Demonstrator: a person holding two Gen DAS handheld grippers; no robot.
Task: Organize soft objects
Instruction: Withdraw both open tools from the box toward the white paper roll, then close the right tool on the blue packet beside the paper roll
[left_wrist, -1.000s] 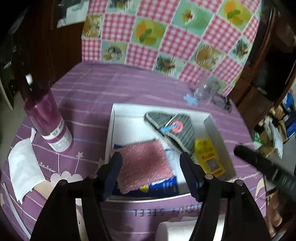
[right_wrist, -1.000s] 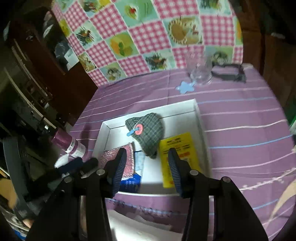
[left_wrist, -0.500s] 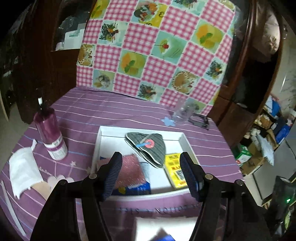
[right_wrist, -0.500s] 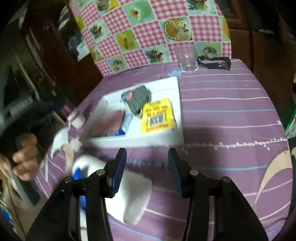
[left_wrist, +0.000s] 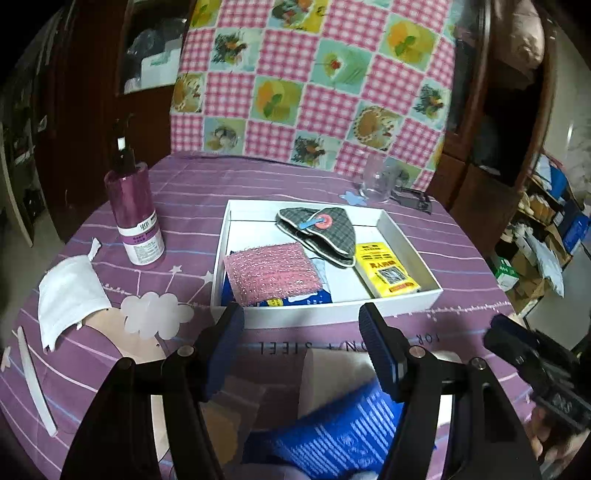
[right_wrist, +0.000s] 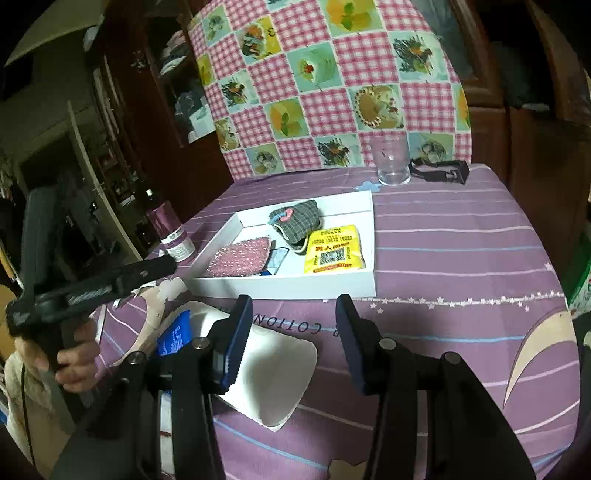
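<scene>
Both the left gripper and right gripper hover with jaws apart, holding nothing, above a white-and-blue soft pack on the purple table, just before the white box holding a pink sponge

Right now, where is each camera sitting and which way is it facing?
Left wrist: on the left gripper, looking forward and down across the purple table at the white box; its own open fingers show, with the right gripper at right.
Right wrist: on the right gripper, facing the box from the other side; its open fingers and the hand holding the left gripper show.
Both share the box, pink sponge, glass and white-and-blue packet.
</scene>
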